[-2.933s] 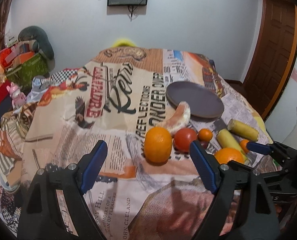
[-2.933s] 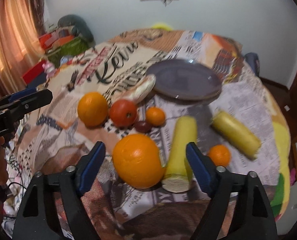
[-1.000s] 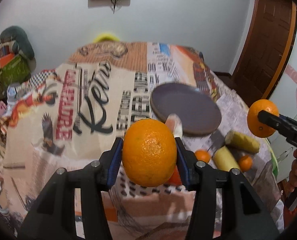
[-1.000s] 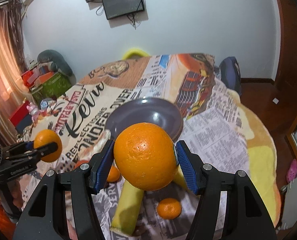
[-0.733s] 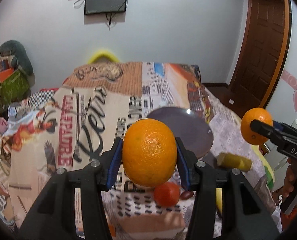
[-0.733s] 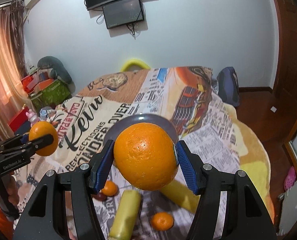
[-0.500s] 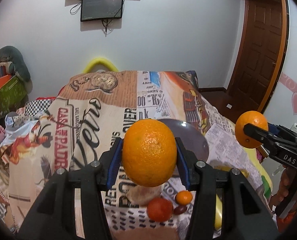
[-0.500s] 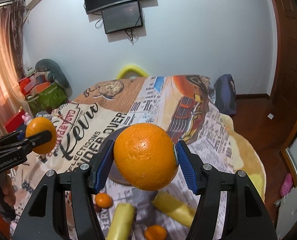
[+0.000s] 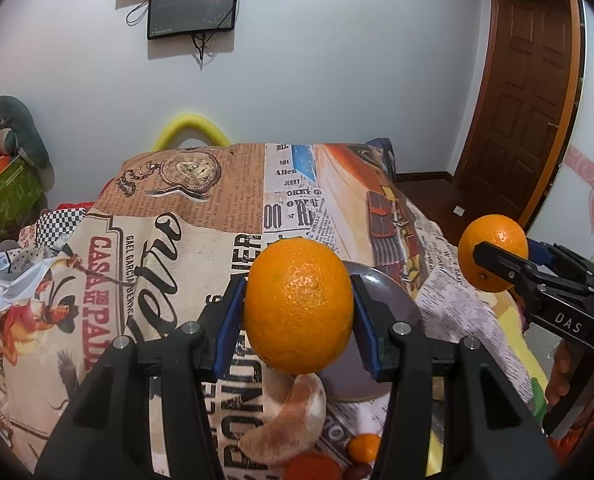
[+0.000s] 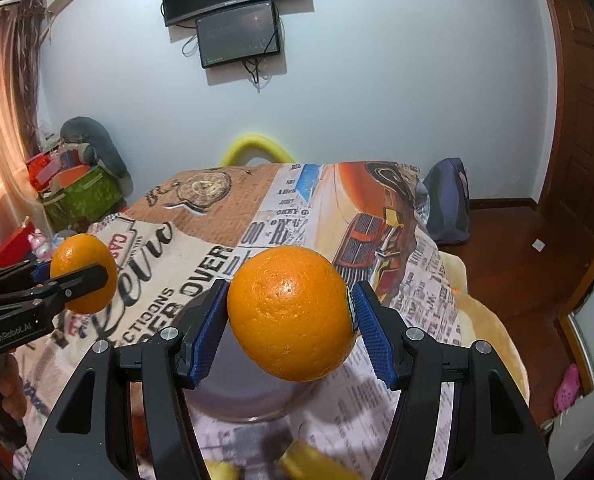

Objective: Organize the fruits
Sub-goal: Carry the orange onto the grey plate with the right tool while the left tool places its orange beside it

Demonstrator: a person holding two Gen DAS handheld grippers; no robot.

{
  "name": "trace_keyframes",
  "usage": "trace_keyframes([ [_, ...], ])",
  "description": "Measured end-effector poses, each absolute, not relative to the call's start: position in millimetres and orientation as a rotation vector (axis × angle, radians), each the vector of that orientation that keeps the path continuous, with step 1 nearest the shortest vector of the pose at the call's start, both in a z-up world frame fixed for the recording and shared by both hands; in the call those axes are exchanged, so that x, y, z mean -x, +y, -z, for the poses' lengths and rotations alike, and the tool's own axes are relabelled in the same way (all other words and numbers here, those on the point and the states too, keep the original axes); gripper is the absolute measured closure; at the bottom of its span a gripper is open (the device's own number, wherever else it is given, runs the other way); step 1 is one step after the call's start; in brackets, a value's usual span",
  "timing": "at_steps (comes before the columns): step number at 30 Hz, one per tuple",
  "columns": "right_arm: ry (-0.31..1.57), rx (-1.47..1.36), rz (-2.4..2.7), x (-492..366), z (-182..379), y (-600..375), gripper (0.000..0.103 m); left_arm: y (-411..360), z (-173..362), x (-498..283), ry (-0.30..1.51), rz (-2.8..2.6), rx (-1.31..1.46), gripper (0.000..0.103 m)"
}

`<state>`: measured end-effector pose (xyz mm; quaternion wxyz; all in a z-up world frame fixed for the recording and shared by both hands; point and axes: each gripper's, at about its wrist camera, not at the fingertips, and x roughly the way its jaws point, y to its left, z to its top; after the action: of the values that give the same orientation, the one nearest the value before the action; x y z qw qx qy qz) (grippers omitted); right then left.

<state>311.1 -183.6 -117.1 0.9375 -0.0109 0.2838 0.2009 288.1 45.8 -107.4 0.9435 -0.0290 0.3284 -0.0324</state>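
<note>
Bright orange oranges (image 9: 299,312) (image 10: 291,314) sit between blue gripper pads (image 9: 229,328), above a grey-purple plate (image 10: 233,392) on the newsprint-patterned cloth (image 9: 177,232).

We see a pale wall (image 10: 397,80) carrying two dark screens (image 10: 237,12), with a brown wooden door (image 9: 525,92) to its right. A curtain (image 10: 5,120) glows warm at the left, and the floor (image 10: 509,240) is reddish wood.

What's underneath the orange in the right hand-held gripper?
Below the orange is the dark plate on the printed cloth. The orange hides much of the plate, so anything there can't be seen.
</note>
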Motion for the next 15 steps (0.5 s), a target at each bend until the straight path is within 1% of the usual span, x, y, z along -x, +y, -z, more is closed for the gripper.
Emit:
trace_keyframes([
  [15,0.701,0.118,-0.429,-366,163,-162,0.044,37,155,-351,0.769,0.055,0.047,0.053],
])
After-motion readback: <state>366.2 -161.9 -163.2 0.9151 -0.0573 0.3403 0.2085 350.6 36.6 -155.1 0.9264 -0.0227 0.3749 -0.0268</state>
